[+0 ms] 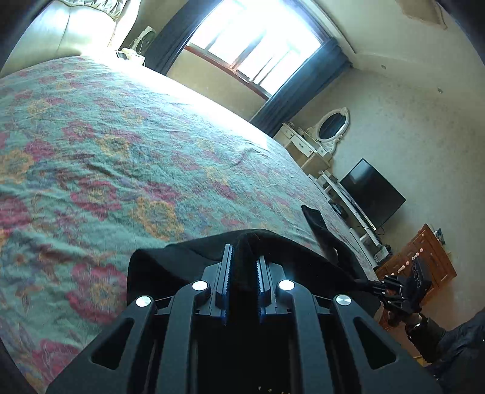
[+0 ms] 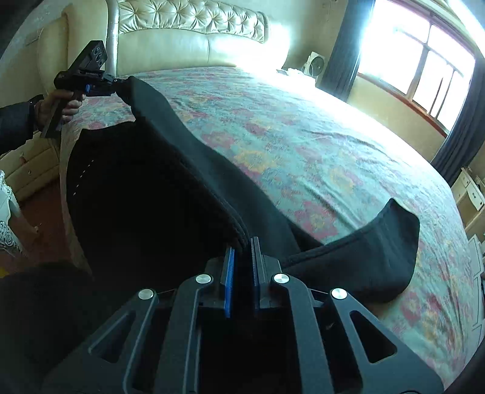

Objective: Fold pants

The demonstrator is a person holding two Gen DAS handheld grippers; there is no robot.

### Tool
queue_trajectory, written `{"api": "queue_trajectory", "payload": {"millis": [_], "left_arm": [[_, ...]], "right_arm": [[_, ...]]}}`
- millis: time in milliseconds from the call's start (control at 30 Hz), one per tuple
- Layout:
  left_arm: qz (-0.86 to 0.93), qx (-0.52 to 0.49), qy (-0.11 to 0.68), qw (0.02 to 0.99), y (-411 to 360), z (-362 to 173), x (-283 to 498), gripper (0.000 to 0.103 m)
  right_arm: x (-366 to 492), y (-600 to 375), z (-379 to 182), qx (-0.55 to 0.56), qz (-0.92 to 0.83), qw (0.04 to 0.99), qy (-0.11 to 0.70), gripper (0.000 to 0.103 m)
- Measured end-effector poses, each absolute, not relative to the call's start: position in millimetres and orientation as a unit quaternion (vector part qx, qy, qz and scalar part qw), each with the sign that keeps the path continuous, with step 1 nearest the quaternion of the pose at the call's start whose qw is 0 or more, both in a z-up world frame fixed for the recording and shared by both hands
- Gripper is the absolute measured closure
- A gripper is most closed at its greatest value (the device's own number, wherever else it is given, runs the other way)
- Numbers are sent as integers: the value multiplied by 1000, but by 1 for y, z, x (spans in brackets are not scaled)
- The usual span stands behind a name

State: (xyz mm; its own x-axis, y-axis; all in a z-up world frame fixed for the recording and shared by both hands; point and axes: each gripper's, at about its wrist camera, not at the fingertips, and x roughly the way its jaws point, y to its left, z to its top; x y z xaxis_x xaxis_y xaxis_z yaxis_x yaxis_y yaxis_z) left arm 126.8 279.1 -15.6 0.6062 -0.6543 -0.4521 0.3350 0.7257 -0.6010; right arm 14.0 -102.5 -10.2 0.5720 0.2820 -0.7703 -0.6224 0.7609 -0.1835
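The black pants [image 2: 145,181] are held stretched above the near edge of the bed [image 2: 303,145], one loose end draped on the floral bedspread [image 1: 106,151]. One edge of the fabric is clamped in the left tool [image 1: 244,257], its jaws closed on the cloth. Another edge is pinched in the right tool [image 2: 242,251], likewise closed on it. A tufted headboard [image 2: 194,27] is seen beyond.
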Motion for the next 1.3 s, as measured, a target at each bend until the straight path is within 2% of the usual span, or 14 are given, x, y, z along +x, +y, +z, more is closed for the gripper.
{"api": "queue_trajectory", "payload": {"millis": [67,100,167,200,233,333,433,700,767,900,967,1033,1067,1300], "left_arm": [[-274,-244,363,856,283,-37,106,86],[-265,-252,376,851,285,-48,97,80],[-229,-262,394,851,292,-63,79,69],[-214,-278,391,851,297,-67,70,58],[-205,-304,384,847,303,-70,61,48],[-192,-373,354,836,312,-68,39,35],[-189,-388,337,837,299,-57,35,32],[-136,-419,394,806,253,-81,70,28],[-119,-438,397,798,249,-85,76,23],[-85,-442,408,794,248,-88,83,19],[-64,-451,412,789,249,-89,83,19],[-51,-468,411,781,251,-90,79,19],[-48,-474,411,777,253,-90,79,18],[-46,-481,407,775,256,-92,75,20]], "right_arm": [[2,-99,-32,-227,257,848,405,85],[0,-100,-36,-211,259,843,422,79],[-2,-107,-32,-149,255,848,441,56],[-3,-115,-25,-99,255,854,443,40],[-3,-126,-18,-44,256,859,441,36],[8,-163,-9,157,245,851,437,32],[23,-181,-26,287,199,819,455,32],[38,-171,-61,389,119,772,489,29],[40,-167,-62,390,110,775,485,26],[50,-164,-63,376,92,793,471,27],[54,-170,-68,373,84,797,469,48],[53,-181,-76,371,83,798,468,80],[51,-185,-79,376,86,796,467,84],[32,-198,-70,418,119,798,417,88]]}}
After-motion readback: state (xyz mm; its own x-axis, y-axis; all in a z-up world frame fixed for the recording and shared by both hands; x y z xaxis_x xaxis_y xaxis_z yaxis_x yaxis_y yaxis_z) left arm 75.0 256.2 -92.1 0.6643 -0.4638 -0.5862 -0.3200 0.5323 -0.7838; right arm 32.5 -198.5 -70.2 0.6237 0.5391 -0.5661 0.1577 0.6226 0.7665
